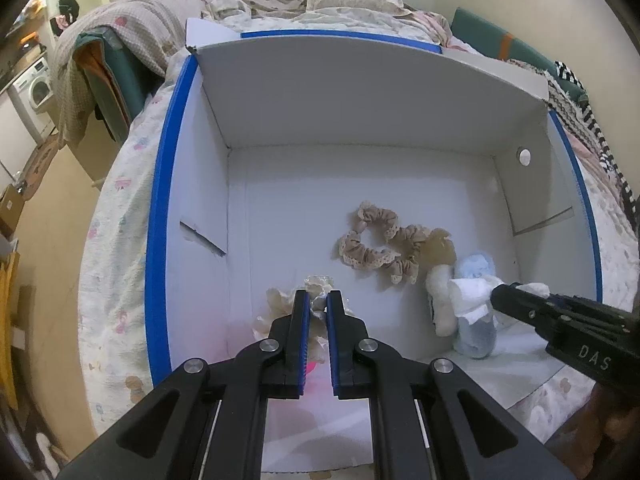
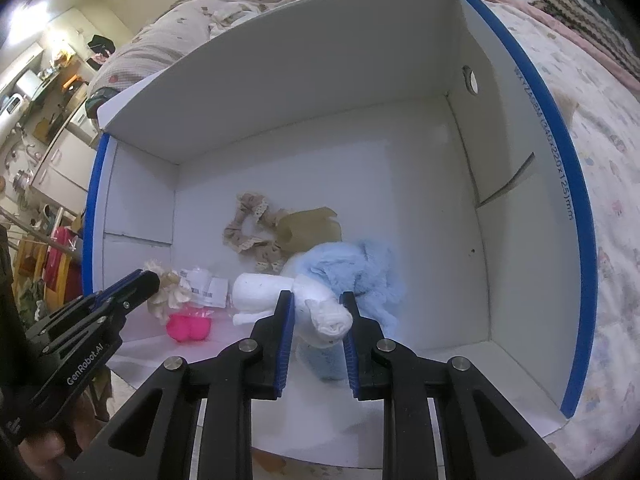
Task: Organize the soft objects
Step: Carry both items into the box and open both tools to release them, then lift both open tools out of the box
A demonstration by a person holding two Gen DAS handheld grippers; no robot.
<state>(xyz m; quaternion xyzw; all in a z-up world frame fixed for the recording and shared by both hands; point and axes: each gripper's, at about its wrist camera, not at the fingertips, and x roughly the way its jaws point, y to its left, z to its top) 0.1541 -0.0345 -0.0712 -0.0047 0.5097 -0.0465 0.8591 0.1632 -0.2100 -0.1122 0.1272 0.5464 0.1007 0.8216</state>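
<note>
Rolled white cloth bundle, lower centre of frame inside the white blue-rimmed cardboard box on the bed: light, squashy, non-fragile; right gripper clenched across its middle, the likeliest secure hold.

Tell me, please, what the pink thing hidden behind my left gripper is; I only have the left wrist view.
Observer: The right wrist view shows a bright pink pom-pom on the floor of the box, beside a cream fabric flower.
Operator: Is the right gripper actually around that white roll?
Observer: Yes. The white roll sits between the pads of the right gripper, which appear to touch it on both sides.
</note>
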